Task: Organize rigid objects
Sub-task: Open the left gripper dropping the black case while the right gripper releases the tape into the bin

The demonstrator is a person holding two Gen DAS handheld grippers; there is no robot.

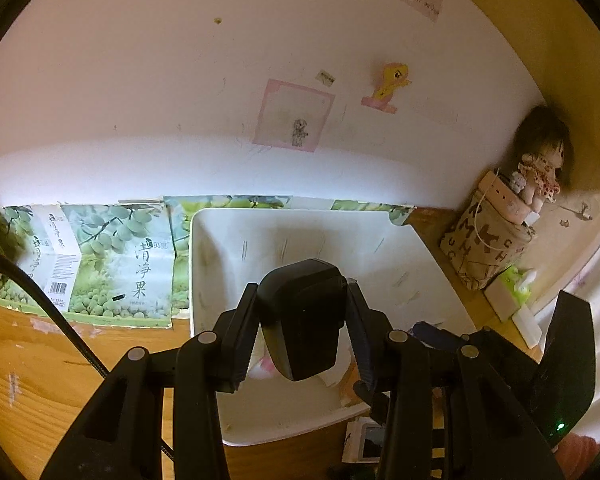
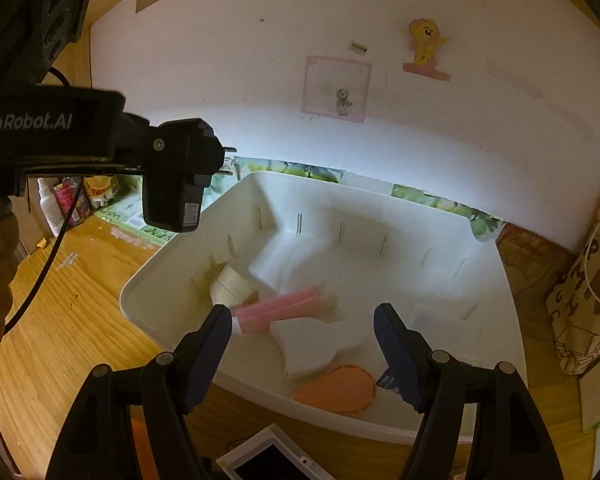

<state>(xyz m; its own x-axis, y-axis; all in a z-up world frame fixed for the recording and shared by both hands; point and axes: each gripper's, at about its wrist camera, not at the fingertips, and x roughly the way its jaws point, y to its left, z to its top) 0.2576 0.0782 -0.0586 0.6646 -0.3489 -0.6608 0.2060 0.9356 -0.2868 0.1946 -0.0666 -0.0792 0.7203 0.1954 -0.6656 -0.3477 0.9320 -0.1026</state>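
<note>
Our left gripper (image 1: pixel 302 320) clamps a black power adapter (image 1: pixel 304 316); our right gripper (image 2: pixel 302 324) points down, jaws apart and empty.

"GenRobot.AI" on left hand-held gripper (image 2: pixel 188 176) body, "清净果" on green fruit carton (image 1: pixel 112 264), letters on canvas bag (image 1: pixel 484 248)

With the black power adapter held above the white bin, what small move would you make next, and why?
Probably lower the left tool a little, then release: its fingers clamp the black plastic power adapter above the white plastic bin, not yet inside.
</note>
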